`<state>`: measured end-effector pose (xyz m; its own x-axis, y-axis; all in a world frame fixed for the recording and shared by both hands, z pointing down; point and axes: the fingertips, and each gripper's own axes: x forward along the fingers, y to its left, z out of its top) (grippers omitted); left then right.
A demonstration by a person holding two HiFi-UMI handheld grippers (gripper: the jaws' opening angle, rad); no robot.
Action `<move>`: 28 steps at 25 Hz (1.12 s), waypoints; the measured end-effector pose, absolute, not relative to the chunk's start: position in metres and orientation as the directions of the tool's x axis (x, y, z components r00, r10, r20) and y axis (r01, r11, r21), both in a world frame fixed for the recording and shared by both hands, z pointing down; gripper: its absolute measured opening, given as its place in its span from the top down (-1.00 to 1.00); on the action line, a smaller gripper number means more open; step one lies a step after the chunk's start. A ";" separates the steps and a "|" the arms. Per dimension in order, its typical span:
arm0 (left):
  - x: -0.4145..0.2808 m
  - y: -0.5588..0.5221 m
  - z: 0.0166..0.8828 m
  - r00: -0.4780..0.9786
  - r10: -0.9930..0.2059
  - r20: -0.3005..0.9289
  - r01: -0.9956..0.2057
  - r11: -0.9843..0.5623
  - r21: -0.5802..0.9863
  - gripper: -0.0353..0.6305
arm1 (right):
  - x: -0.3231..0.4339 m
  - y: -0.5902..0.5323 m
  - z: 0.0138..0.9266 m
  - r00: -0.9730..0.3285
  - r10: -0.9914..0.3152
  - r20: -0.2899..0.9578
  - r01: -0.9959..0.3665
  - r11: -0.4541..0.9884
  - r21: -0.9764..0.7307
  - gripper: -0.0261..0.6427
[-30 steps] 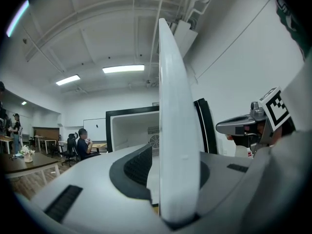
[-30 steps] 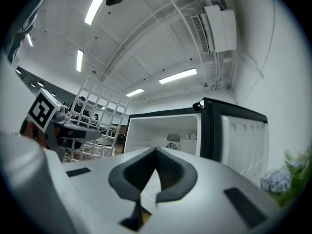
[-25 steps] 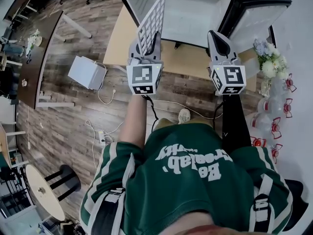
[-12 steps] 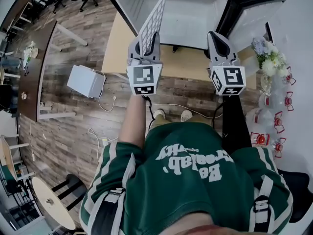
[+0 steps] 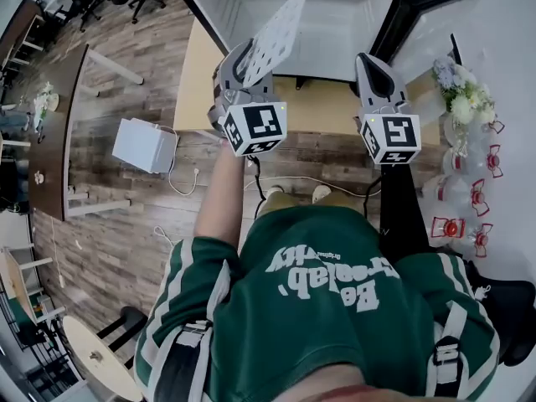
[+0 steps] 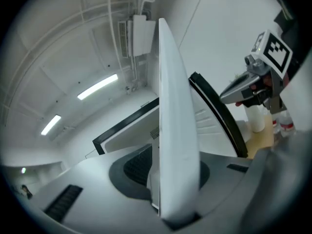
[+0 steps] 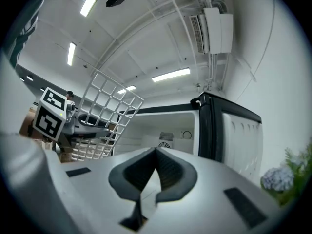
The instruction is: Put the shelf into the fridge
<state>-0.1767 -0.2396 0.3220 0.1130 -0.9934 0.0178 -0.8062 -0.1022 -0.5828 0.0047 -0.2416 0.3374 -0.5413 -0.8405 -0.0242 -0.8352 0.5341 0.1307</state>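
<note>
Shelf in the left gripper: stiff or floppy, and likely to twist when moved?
Probably stiff: the shelf stands out straight from the left gripper, held by one edge. Likely light, being an open grid. Gripped so, it may twist in the grip if bumped.

Head view steeply down, gripper views level along jaws, all sharing fridge [image 5: 335,32]

Both arms reach forward; the tilted left gripper [image 5: 244,64] clamps the shelf [image 5: 280,25], while the right gripper [image 5: 369,62] has its jaws together, empty.
</note>
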 end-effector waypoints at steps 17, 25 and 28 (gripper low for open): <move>-0.130 -0.250 0.329 0.118 -0.992 -0.040 -0.348 -0.004 -0.938 0.66 | 0.034 -0.237 0.331 -0.491 -0.870 -0.047 -0.868 0.483 0.116 0.91; -0.103 -0.256 0.340 0.147 -0.988 -0.046 -0.185 0.019 -0.983 0.66 | 0.050 -0.239 0.331 -0.474 -0.880 -0.044 -0.877 0.466 0.118 0.91; -0.097 -0.261 0.344 0.152 -0.987 -0.045 -0.147 0.022 -0.989 0.66 | 0.054 -0.240 0.333 -0.469 -0.882 -0.041 -0.879 0.462 0.119 0.91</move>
<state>-0.0967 -0.2607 0.3436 0.1518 -0.9874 -0.0447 -0.1474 0.0221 -0.9888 0.0539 -0.2395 0.3328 -0.4690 -0.8822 -0.0410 -0.8790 0.4618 0.1188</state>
